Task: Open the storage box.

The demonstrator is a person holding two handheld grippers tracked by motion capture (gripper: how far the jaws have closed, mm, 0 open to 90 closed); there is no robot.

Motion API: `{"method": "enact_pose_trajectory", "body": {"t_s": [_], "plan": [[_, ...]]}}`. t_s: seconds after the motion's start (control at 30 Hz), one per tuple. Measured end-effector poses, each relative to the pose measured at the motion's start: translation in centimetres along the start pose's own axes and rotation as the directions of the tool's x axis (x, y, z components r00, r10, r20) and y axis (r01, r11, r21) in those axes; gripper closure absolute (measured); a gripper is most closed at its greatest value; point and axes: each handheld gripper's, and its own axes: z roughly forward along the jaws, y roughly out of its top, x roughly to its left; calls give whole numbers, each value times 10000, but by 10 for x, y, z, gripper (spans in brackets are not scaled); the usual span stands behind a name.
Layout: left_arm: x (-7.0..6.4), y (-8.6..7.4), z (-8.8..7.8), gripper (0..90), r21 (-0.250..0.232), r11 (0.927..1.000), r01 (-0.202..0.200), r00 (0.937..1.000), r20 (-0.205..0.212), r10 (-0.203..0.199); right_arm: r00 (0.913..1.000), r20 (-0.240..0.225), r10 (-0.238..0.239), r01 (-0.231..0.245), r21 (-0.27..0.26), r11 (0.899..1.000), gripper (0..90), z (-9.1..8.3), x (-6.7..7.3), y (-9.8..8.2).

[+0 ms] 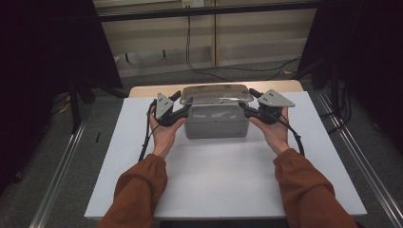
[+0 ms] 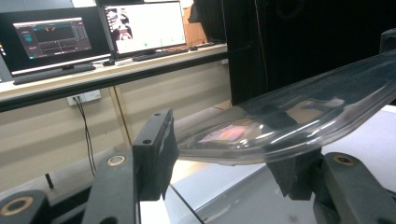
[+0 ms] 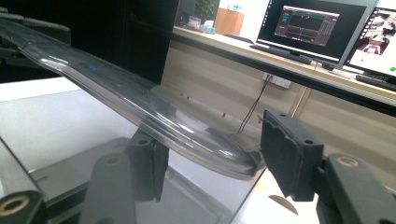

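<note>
A clear plastic lid (image 1: 216,94) hangs level just above a grey-tinted clear box (image 1: 216,124) at the back middle of the white table (image 1: 214,185). My left gripper (image 1: 180,105) is closed on the lid's left end and my right gripper (image 1: 249,102) on its right end. In the left gripper view, the lid (image 2: 299,116) runs away from me, its near corner caught between the black jaws of my left gripper (image 2: 224,158). The right gripper view mirrors this: the lid (image 3: 140,100) ends between the pads of my right gripper (image 3: 210,158), above the box wall (image 3: 196,200).
A long desk (image 2: 93,77) behind the table carries monitors (image 2: 51,35) and a keyboard. Cables (image 1: 228,69) trail over the floor beyond the table's far edge. Metal rails (image 1: 62,166) run along the floor on both sides. Both forearms in rust-brown sleeves (image 1: 138,194) cross the table's front.
</note>
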Motion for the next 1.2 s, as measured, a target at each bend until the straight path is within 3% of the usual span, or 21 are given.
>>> {"method": "enact_pose_trajectory", "body": {"t_s": [0.07, 0.23, 0.6, 0.93, 1.2], "plan": [[1, 1, 1, 458, -38, 9998, 208, 9998, 9, -208, 10000, -4, -17, 17, -11, 10000, 445, 2, -1, 3], [4, 5, 3, 460, -6, 10000, 25, 9999, -107, -26, 9999, -68, 137, -138, -127, 9998, 454, 5, -5, 5], [10, 9, 8, 478, 43, 10000, 33, 9997, -258, -32, 9994, 5, 342, -342, -264, 9991, 464, 13, -12, 8], [13, 8, 15, 520, 54, 9992, 396, 9991, -152, -395, 9976, -114, 682, -686, -351, 9970, 538, 14, -21, 4], [18, 13, 18, 552, 113, 9998, 162, 9997, -179, -160, 9970, -107, 767, -772, -470, 9959, 565, 19, -27, 6]]}}
